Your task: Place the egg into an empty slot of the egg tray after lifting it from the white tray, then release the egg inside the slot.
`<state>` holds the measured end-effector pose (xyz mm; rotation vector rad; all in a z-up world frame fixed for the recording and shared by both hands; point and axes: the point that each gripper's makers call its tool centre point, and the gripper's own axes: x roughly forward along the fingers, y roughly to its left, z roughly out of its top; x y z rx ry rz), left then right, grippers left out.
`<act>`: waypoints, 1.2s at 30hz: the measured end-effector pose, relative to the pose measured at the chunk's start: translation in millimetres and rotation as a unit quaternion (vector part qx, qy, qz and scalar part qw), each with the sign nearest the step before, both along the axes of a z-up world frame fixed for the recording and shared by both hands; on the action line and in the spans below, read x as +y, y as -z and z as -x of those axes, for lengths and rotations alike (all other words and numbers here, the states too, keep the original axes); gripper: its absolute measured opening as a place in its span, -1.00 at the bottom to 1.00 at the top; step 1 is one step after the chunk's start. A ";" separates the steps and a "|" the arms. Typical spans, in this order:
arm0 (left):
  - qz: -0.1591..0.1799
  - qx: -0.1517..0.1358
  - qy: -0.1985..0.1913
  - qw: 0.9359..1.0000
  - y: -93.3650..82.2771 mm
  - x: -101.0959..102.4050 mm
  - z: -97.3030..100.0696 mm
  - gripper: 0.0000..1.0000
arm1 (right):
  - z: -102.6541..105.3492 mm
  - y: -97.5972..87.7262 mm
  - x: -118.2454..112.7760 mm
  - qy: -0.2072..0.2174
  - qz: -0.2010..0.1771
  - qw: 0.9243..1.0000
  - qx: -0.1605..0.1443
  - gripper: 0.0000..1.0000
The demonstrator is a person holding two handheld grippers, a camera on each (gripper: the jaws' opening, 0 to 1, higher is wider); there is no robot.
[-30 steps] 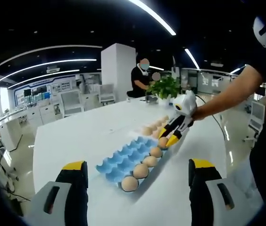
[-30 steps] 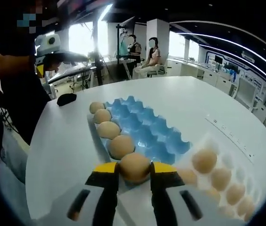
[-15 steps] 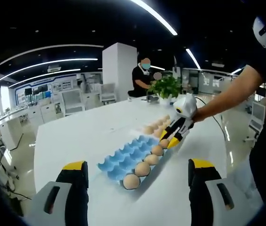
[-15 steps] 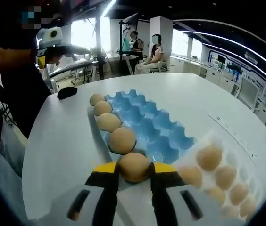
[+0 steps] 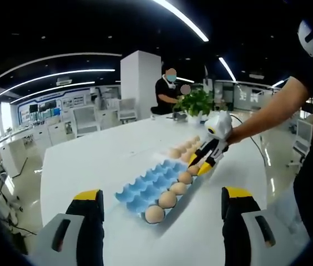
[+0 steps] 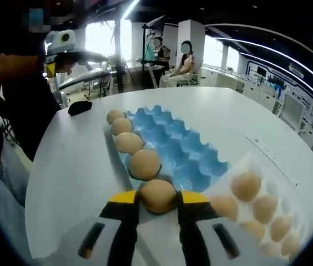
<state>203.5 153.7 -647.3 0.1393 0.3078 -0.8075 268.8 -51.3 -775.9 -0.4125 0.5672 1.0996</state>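
The white tray runs blurred off the right gripper view's lower right edge.

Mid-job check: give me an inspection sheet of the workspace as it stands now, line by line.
Surface: white table, round-edged.
Job's things: blue egg tray with four eggs along its near edge; a fifth egg sits at the row's end between the jaws; white tray beside it holds more eggs.
Clutter: dark object on the table's far side; potted plant at the far end.
Grippers: right gripper closed on the egg; left gripper open, held back from the tray.
Cables: one trails from the right gripper in the left gripper view.
Surroundings: office with desks, pillar, seated people.
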 end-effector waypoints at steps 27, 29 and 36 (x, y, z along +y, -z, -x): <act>0.005 -0.007 0.016 1.000 -4.2 -15.2 -4.7 0.80 | -4.3 -22.6 -35.2 0.031 -0.009 0.999 -0.013 -0.35; 0.004 -0.007 0.017 1.000 -4.4 -16.4 -5.3 0.80 | -4.7 -22.3 -36.8 0.034 -0.008 0.999 -0.012 -0.36; 0.005 -0.006 0.019 1.000 -4.6 -18.7 -7.6 0.80 | -9.1 -23.1 -41.3 0.037 -0.005 0.999 -0.015 -0.36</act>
